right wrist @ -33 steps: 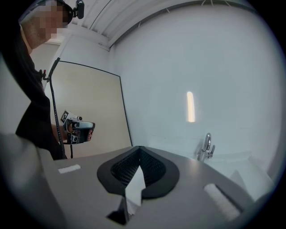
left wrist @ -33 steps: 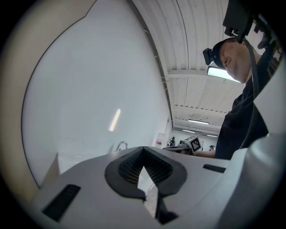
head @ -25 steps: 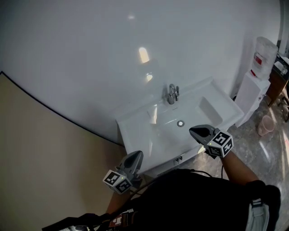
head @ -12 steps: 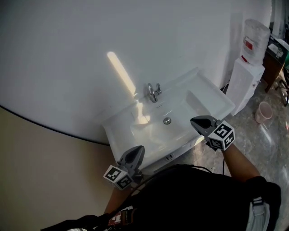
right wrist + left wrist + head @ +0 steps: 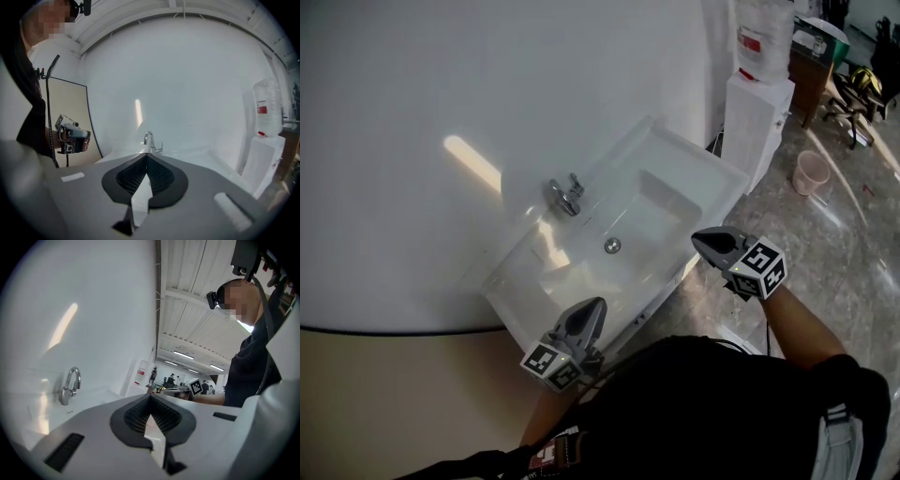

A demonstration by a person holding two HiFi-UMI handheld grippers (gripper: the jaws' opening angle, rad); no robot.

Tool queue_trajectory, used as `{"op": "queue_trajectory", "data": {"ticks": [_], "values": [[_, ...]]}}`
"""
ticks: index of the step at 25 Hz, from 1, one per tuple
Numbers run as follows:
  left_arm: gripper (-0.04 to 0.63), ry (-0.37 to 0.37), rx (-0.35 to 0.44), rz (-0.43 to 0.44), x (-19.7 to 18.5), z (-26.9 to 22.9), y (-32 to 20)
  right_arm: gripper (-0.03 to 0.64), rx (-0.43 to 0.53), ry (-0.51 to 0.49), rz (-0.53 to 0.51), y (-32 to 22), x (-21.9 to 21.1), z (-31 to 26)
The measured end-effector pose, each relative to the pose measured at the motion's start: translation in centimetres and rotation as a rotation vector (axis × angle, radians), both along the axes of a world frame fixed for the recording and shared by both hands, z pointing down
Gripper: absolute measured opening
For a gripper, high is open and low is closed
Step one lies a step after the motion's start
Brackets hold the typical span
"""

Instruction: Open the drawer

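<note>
A white wall (image 5: 441, 84) filled most of the head view, and a grey marbled floor (image 5: 848, 253) ran down the right side. Against the wall stood a white washbasin (image 5: 694, 155), set at a slant in the picture, with its bowl bare. At one o'clock from it, a white water dispenser (image 5: 757, 108) carried a clear bottle (image 5: 761, 33).

The drawer (image 5: 661, 295) sat under the basin's near edge. Only a thin white strip of its front showed, with a small dark handle (image 5: 638, 319), and neither gripper touched it.

The left gripper (image 5: 598, 307) hung at six o'clock of the drain (image 5: 612, 246), over the basin's near rim. Its jaws were pressed together with nothing between them. The right gripper (image 5: 699, 240) hung at three o'clock of the drain, just off the rim, and its jaws were likewise closed and empty.

A pink bucket (image 5: 812, 172) stood on the floor at four o'clock of the dispenser. A chrome tap (image 5: 567, 195) rose at eleven o'clock of the drain — close to the wall.
</note>
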State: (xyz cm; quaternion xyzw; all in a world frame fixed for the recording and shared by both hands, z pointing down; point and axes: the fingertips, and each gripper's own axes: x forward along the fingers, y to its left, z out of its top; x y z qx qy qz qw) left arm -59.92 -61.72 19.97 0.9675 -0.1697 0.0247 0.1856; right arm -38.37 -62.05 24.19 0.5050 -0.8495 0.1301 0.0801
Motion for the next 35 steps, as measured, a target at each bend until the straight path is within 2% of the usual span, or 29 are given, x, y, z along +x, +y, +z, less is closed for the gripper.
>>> {"op": "queue_trajectory", "data": {"ticks": [5,9,14,18,25,29,32,35], "values": [[-0.009,0.021,-0.028,0.17,1.3,2.4,-1.3,0.002,-0.049,0.014,0.152,0.3,0.4,0.5],[-0.009,0.037,-0.004,0.289,0.9,3.6,-1.6,0.002,-0.054,0.007,0.274,1.1,-0.6,0.2],[-0.009,0.071,-0.014,0.364,0.3,4.0,-1.9,0.002,-0.064,0.025,0.367,2.1,-1.2,-0.4],[-0.009,0.075,-0.002,0.358,-0.4,3.0,-1.8,0.002,-0.047,0.011,0.416,2.4,-0.2,-2.0],[-0.009,0.072,0.058,0.31,1.1,2.0,-0.8,0.002,-0.001,0.014,0.41,3.6,3.2,-3.3],[-0.009,0.101,0.078,0.263,4.6,1.8,0.9,0.002,0.024,0.047,0.361,4.9,7.6,-4.0],[-0.009,0.125,0.043,0.207,8.2,2.0,2.8,0.002,0.018,0.078,0.326,6.1,11.6,-4.0],[-0.009,0.12,0.027,0.231,12.2,2.7,5.3,0.002,0.029,0.062,0.342,7.4,15.8,-4.0]]}}
